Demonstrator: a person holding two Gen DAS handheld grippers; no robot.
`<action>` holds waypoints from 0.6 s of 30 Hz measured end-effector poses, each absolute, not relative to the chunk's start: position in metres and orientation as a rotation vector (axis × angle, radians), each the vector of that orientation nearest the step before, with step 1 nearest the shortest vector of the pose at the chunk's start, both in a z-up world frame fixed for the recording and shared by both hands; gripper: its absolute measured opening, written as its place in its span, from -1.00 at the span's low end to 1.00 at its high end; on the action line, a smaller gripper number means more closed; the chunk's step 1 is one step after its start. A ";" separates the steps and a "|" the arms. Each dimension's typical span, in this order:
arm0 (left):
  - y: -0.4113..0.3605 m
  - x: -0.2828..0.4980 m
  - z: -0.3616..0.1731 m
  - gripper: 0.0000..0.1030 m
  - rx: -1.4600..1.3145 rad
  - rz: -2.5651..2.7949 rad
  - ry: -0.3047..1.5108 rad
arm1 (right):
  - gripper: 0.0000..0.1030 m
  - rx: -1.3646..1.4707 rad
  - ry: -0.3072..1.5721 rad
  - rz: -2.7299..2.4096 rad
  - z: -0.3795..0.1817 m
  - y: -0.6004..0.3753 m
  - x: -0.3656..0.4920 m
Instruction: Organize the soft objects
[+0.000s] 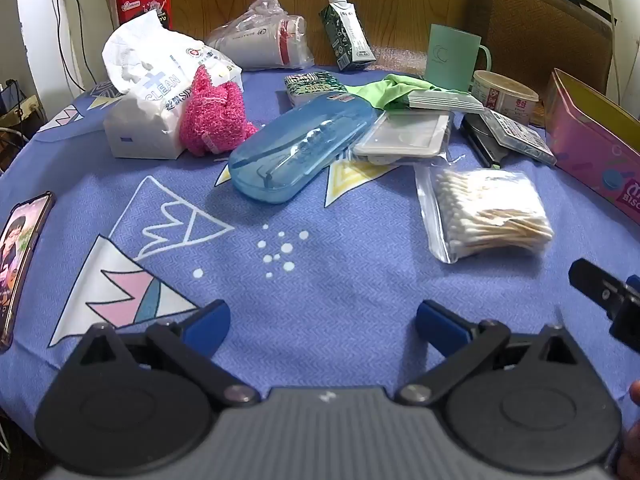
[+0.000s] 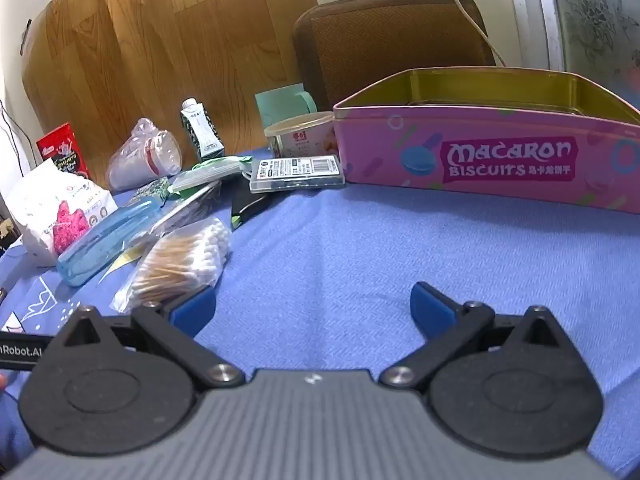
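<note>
A fluffy pink sock (image 1: 214, 114) leans against a white tissue pack (image 1: 154, 92) at the back left of the blue cloth; both show small in the right wrist view, the pink sock (image 2: 69, 220) and the tissue pack (image 2: 44, 204). A green cloth (image 1: 384, 90) lies bunched under flat cases near the back. A clear bag of cotton swabs (image 1: 490, 214) lies to the right, and in the right wrist view the swab bag (image 2: 180, 264) sits just ahead of the left finger. My left gripper (image 1: 323, 322) hovers open over bare cloth. My right gripper (image 2: 314, 306) is open too, facing the open pink biscuit tin (image 2: 500, 160).
A blue glasses case (image 1: 298, 150), a white flat case (image 1: 404, 136), a calculator (image 1: 516, 130), a milk carton (image 1: 346, 38), bagged cups (image 1: 266, 38), a mint mug (image 1: 454, 58) and a tub (image 1: 504, 94) crowd the back. A phone (image 1: 20, 256) lies at the left edge.
</note>
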State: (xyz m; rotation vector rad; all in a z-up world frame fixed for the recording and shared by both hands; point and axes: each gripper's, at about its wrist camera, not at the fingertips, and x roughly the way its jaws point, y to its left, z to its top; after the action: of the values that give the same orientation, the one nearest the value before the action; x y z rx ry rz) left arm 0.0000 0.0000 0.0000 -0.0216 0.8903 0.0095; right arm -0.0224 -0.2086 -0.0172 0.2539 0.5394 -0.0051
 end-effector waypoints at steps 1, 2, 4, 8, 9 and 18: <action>0.000 0.000 0.000 1.00 -0.022 0.010 0.889 | 1.00 0.249 0.544 0.003 -0.017 -0.208 -0.023; 0.000 -0.001 0.000 1.00 -0.021 0.009 0.887 | 1.00 0.245 0.546 0.011 -0.017 -0.207 -0.025; 0.000 -0.002 0.000 1.00 -0.021 0.007 0.883 | 1.00 0.238 0.549 0.033 -0.017 -0.204 -0.030; 0.000 -0.004 0.000 1.00 -0.019 -0.001 0.879 | 1.00 0.194 0.571 0.088 -0.016 -0.189 -0.030; -0.001 -0.005 0.000 1.00 -0.019 -0.001 0.878 | 1.00 0.187 0.577 0.100 -0.016 -0.187 -0.030; 0.001 -0.009 0.000 1.00 -0.021 0.002 0.871 | 1.00 0.136 0.557 0.154 -0.006 -0.170 -0.043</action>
State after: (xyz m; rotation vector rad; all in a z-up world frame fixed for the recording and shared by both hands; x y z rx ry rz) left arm -0.0085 0.0012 0.0003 -0.0208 0.8710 0.0016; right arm -0.0432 -0.1704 -0.0055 0.1363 0.5573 0.1545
